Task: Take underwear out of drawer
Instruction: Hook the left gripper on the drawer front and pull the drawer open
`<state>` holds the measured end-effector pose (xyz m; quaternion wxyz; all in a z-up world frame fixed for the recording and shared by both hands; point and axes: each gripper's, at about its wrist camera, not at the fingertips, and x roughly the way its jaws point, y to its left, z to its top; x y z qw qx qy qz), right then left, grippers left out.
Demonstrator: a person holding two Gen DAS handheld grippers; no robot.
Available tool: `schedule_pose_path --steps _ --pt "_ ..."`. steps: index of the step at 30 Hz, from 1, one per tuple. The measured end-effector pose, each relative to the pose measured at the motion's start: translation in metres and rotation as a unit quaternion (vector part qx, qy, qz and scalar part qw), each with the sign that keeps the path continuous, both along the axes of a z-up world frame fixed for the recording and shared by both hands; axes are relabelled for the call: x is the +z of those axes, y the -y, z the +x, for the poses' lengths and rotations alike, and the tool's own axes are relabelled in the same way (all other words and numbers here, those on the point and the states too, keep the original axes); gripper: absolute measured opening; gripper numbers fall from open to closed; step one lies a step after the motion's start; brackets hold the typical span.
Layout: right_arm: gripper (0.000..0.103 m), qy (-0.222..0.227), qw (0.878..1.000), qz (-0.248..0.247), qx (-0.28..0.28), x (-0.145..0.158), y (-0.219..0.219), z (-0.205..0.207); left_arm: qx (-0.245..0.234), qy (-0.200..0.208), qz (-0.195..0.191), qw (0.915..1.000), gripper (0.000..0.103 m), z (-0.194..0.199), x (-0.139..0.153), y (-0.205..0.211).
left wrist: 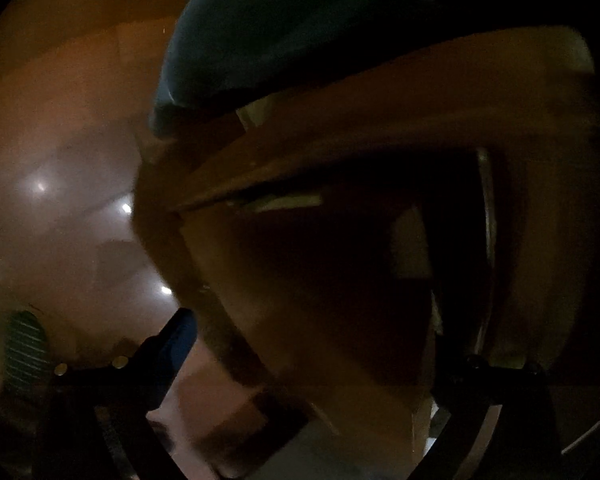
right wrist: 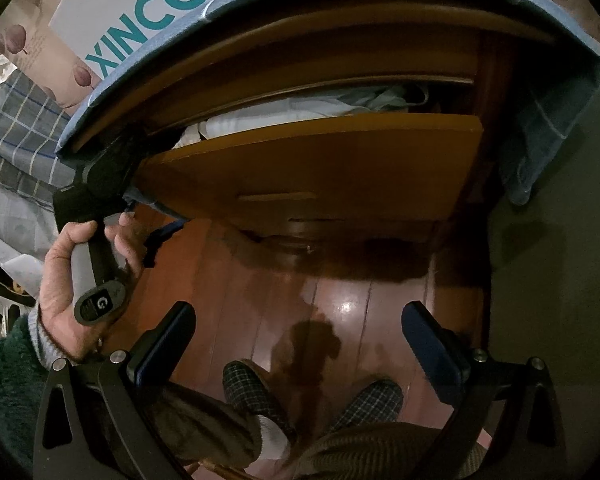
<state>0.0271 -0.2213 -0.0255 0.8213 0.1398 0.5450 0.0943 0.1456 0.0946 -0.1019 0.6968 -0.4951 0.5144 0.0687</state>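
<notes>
Drawer: wooden drawer [right wrist: 312, 168] is standing pulled part-way out of the cabinet, its flat front tilting toward me in my right wrist view; in my left wrist view the same drawer [left wrist: 300, 272] is filling the dim frame at very close range.
Underwear: pale folded cloth [right wrist: 284, 114] is lying inside the drawer, showing in the gap above the drawer front; I cannot tell which piece is underwear. From my left side the drawer's contents are too dark to make out.
Left hand: my left hand [right wrist: 80, 280] is wrapping around the grey-and-black handle of the left gripper, down at the drawer's left corner.
Left gripper: I am holding my left gripper [left wrist: 300, 344] with its fingers spread wide, one blue pad [left wrist: 178, 344] showing at lower left and the other finger lost in shadow at lower right; the drawer's corner is sitting between them, but whether they are touching it I cannot tell.
Right gripper: I am holding my right gripper [right wrist: 298, 340] released, pads well apart, gripping nothing, hanging over the floor below the drawer front.
Cabinet top: blue cloth [right wrist: 540, 92] is draping over the edge, and a white shoe box [right wrist: 140, 4] with teal lettering is sitting on it.
Floor: glossy wooden boards [right wrist: 340, 300] are reflecting light, with my checked slippers [right wrist: 252, 392] near the bottom of the frame.
</notes>
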Motion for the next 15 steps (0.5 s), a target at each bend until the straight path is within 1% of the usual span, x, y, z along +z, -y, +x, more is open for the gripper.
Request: schedule_pose_path --steps 4,5,7,8,11,13,15 --pt "0.102 0.002 1.0 -0.003 -0.002 0.002 0.001 0.001 -0.037 -0.021 0.0 0.9991 0.103 -0.009 0.0 -0.005" --pt "0.102 0.002 1.0 -0.004 -0.002 0.002 0.002 0.001 -0.046 -0.021 0.008 0.9987 0.103 -0.012 0.002 -0.006" --pt "0.102 0.004 1.0 -0.007 -0.002 0.003 0.002 0.002 -0.072 -0.026 0.044 0.9961 0.103 -0.021 0.008 -0.005" --pt "0.102 0.005 1.0 -0.009 -0.002 0.004 0.003 0.002 -0.08 -0.029 0.053 0.995 0.103 -0.026 0.009 -0.004" --pt "0.102 0.006 1.0 -0.013 -0.004 0.005 0.003 0.001 -0.099 -0.048 0.059 0.9922 0.103 -0.034 0.009 -0.006" --pt "0.102 0.007 1.0 -0.015 -0.006 0.006 0.004 0.001 -0.124 -0.059 0.079 0.9874 0.103 -0.036 0.014 -0.006" --pt "0.102 0.008 1.0 -0.016 -0.007 0.007 0.004 0.002 -0.146 -0.068 0.108 0.981 0.103 -0.035 0.017 -0.003"
